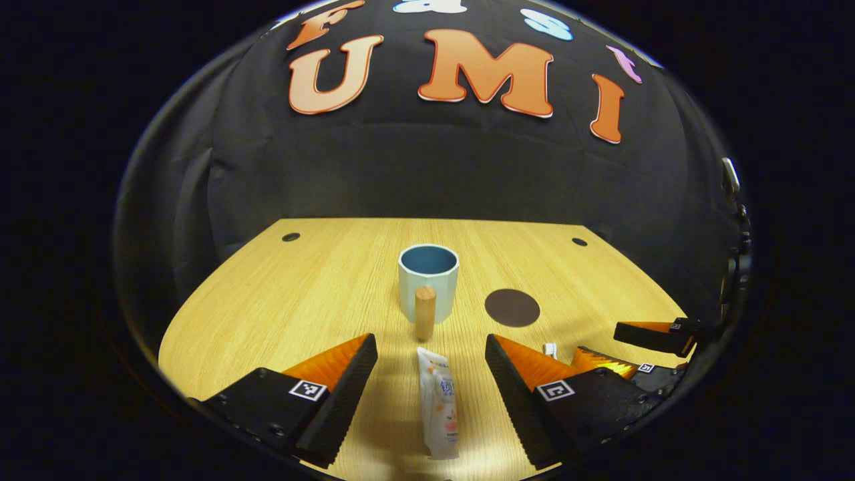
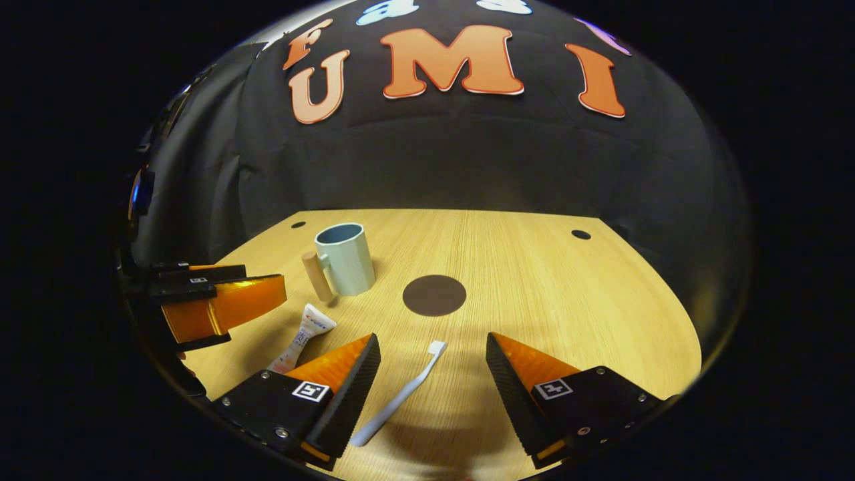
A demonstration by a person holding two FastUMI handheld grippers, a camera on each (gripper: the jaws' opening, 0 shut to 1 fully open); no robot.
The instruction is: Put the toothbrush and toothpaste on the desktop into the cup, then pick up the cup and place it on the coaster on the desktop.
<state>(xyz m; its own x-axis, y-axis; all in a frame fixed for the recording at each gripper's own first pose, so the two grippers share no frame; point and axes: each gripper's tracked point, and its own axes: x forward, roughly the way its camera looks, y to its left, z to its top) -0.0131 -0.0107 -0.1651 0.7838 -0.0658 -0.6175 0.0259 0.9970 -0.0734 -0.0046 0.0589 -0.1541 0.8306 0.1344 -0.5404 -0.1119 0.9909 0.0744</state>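
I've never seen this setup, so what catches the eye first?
A pale blue cup with a wooden handle stands mid-table, a dark round coaster beside it. A white toothpaste tube lies between the open left gripper; a white toothbrush lies between the open right gripper.

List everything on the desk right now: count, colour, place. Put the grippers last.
Light wooden desktop: one, with dark round holes near its far corners.
Pale blue faceted cup with a wooden handle: one, upright, empty, far middle of the desktop.
Dark brown round coaster: one, flat, beside the cup, bare.
White toothpaste tube: one, lying between the left gripper's fingers, untouched.
White toothbrush: one, lying between the right gripper's fingers, bristle end toward the coaster.
Left gripper: open, low over the toothpaste.
Right gripper: open, low over the toothbrush.
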